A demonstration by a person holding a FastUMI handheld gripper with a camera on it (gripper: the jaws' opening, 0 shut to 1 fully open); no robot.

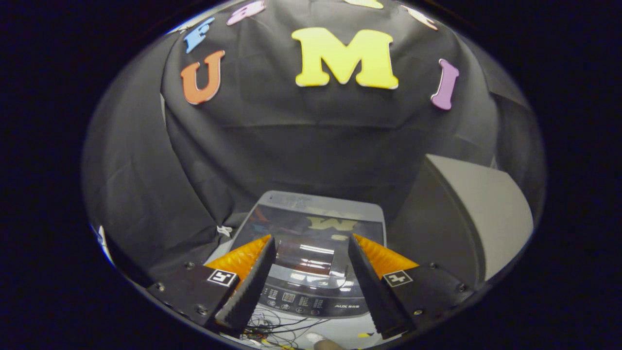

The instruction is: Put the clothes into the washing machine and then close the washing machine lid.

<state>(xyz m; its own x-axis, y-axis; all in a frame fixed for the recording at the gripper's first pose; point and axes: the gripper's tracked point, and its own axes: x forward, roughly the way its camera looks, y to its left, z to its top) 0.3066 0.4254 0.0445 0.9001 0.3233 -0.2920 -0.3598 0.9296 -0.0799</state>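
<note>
The gripper (311,243) hovers with jaws wide and empty above a washing machine (311,228), its glossy lid (316,223) closed.

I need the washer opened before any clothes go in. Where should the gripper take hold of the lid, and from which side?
Judging from here, take the lid at its near edge, just behind the control panel, coming from above and in front. It lies flat and shut, and the open gripper already straddles that edge. No handle recess is discernible.

Black cloth wall (301,146) behind; grey panel (486,214) at right.
</note>
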